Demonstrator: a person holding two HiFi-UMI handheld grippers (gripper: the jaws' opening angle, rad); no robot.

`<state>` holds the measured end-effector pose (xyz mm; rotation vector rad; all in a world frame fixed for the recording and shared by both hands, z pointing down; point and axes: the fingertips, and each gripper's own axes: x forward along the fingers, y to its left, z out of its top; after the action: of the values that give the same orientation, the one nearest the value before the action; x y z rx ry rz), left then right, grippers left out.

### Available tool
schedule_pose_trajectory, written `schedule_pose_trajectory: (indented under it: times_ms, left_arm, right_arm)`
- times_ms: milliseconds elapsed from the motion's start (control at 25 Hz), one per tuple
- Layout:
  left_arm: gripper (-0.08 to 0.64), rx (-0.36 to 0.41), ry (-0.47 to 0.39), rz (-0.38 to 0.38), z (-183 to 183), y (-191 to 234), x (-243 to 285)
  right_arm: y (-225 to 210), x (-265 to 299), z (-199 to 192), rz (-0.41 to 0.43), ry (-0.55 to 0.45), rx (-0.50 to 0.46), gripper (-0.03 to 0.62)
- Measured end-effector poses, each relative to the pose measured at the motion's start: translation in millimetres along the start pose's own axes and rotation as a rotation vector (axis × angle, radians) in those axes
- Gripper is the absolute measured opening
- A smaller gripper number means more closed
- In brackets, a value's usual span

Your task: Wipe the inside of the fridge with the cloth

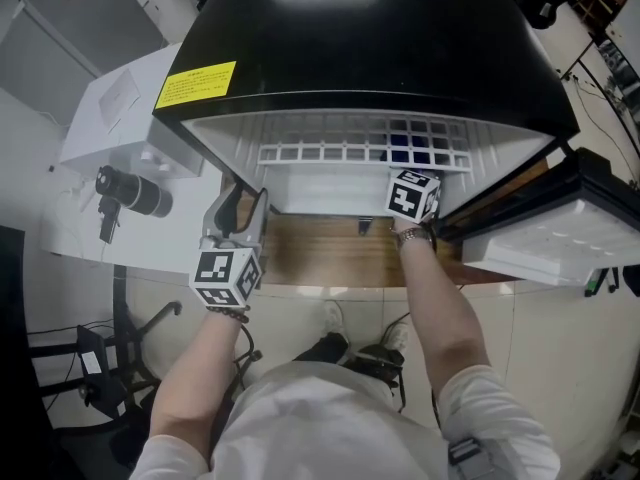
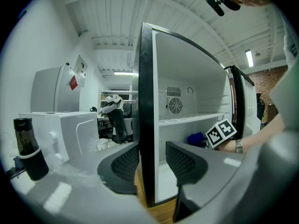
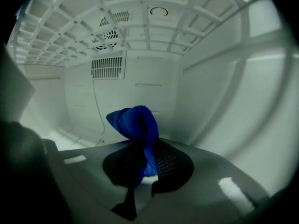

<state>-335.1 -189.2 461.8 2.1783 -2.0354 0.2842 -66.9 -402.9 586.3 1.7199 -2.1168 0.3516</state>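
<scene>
White fridge interior (image 3: 154,78) surrounds our right gripper (image 3: 147,164), jaws nipped on the blue cloth (image 3: 133,122) bunching just ahead of them (our left gripper (image 2: 152,164) gapes astride the side wall (image 2: 145,101)); we should press that bunch flat and sweep in overlapping strokes.

The fridge (image 1: 370,48), black outside and white inside, fills the upper centre of the head view, its door (image 1: 560,233) swung open at right. The blue cloth (image 3: 135,125) stands bunched at centre frame, pinched in the right gripper's (image 3: 142,167) jaws inside the white compartment.
</scene>
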Motion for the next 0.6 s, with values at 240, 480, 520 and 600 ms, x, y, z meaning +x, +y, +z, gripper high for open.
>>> schedule_pose_trajectory:
  times_ms: [240, 480, 520, 600]
  left_arm:
    - [0.171, -0.01, -0.005, -0.009, 0, -1, 0]
    - [0.171, -0.018, -0.007, -0.016, 1, -1, 0]
    - [0.171, -0.019, -0.008, -0.017, 1, -1, 0]
    - [0.171, -0.02, -0.01, -0.018, 2, -1, 1]
  right_arm:
    - [50, -25, 27, 0.124, -0.072, 0.03, 0.038]
    - [127, -51, 37, 0.276, -0.089, 0.02, 0.038]
    - [140, -55, 37, 0.299, -0.086, 0.023, 0.038]
    - [165, -63, 38, 0.344, -0.086, 0.032, 0.038]
